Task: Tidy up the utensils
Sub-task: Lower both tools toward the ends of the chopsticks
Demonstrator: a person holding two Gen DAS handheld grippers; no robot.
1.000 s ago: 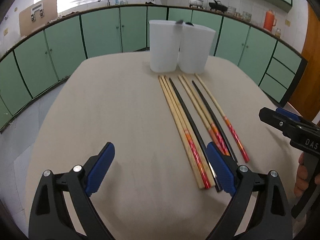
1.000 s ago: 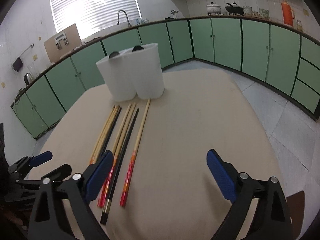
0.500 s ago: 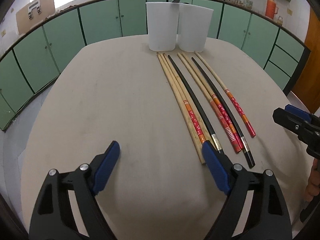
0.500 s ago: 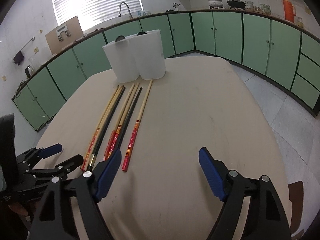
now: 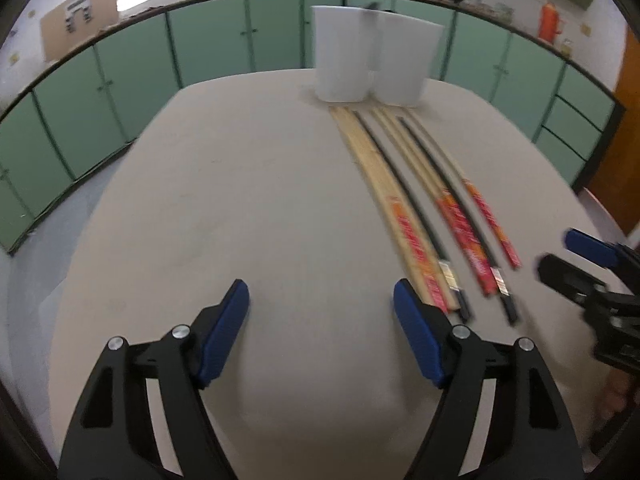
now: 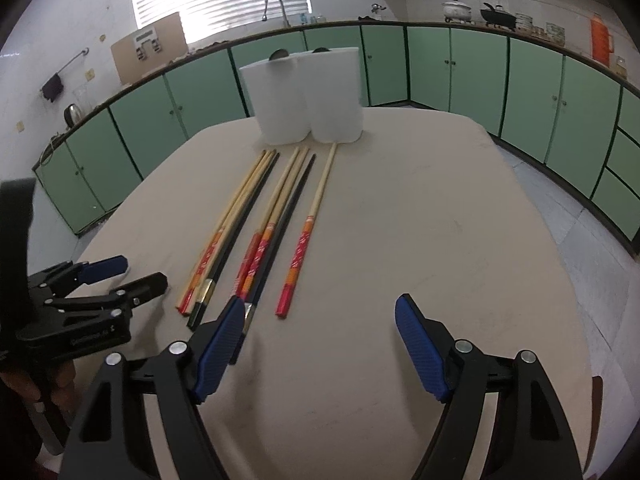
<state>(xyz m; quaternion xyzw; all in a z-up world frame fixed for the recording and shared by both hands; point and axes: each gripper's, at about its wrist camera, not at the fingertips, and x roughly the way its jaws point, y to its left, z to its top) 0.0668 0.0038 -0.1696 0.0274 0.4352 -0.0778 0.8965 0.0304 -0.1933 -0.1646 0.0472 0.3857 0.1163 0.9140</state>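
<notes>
I see the beige table (image 6: 420, 216) filling both views, with green cabinets (image 6: 472, 72) curving behind it. At its far end stand two white tubs (image 6: 304, 96), touching side by side, each with something dark peeking over the rim; I can't tell what.

The chopsticks (image 6: 276, 216) lie flat on the table in a rough row, running from just in front of the tubs toward me. Most are pale wood with red-and-orange patterned ends; two are black (image 6: 240, 236) and lie in among them. One pale stick (image 6: 310, 224) lies slightly apart on the right of the row. In the left wrist view the row is blurred, so I can't count them there.

My left gripper (image 5: 321, 334) hovers over bare table, to the left of the near ends of the chopsticks. Its jaws have just been closing a little, yet stand wide apart with nothing between them; its right pad (image 5: 416, 340) is just beside the nearest stick ends.

My right gripper (image 6: 319, 346) hangs over the near end of the row, jaws also wide after narrowing, nothing gripped. Its left pad (image 6: 218, 346) covers the tip of a black stick, whether touching I can't tell. The single pale stick's red end lies ahead of the gap between the pads.
</notes>
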